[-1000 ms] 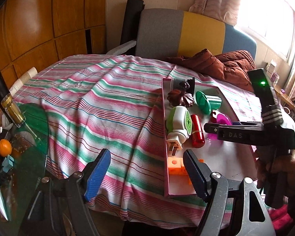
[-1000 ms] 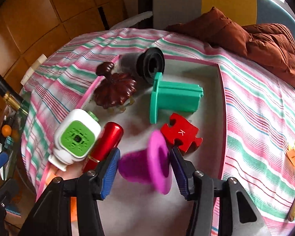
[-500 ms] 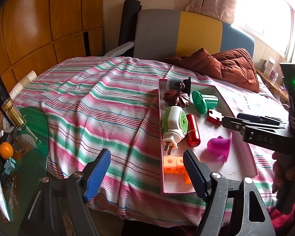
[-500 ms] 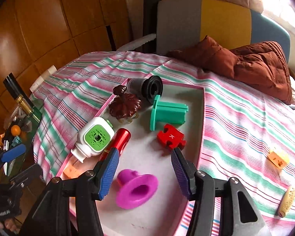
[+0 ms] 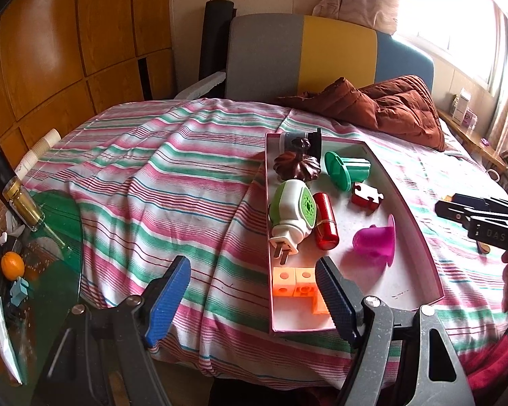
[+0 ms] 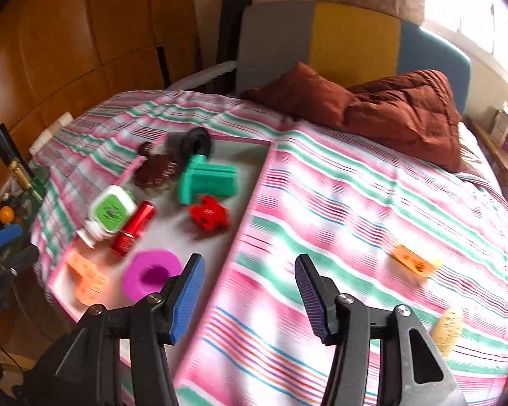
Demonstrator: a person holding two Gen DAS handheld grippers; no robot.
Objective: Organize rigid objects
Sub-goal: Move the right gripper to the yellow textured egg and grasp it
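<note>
Magenta funnel point(image 6: 152, 279) lies on its side in the pink tray point(image 6: 254, 182), at 9 o'clock of the right gripper point(image 6: 249, 299), just beside its left finger, not touched. Right gripper jaws apart, nothing between them, only striped bedspread point(image 6: 338, 203) below. Orange tile point(image 6: 413, 264) sits on the bedspread at 2 o'clock, beige piece point(image 6: 448, 330) at 3 o'clock. Left gripper point(image 5: 254, 299) jaws apart and empty over the tray's near corner, orange blocks point(image 5: 296, 282) touching its right finger in view. Red cylinder point(image 5: 325, 225), green-white plug point(image 5: 293, 215), red puzzle piece point(image 5: 367, 198), green spool point(image 5: 347, 169) fill the tray.
</note>
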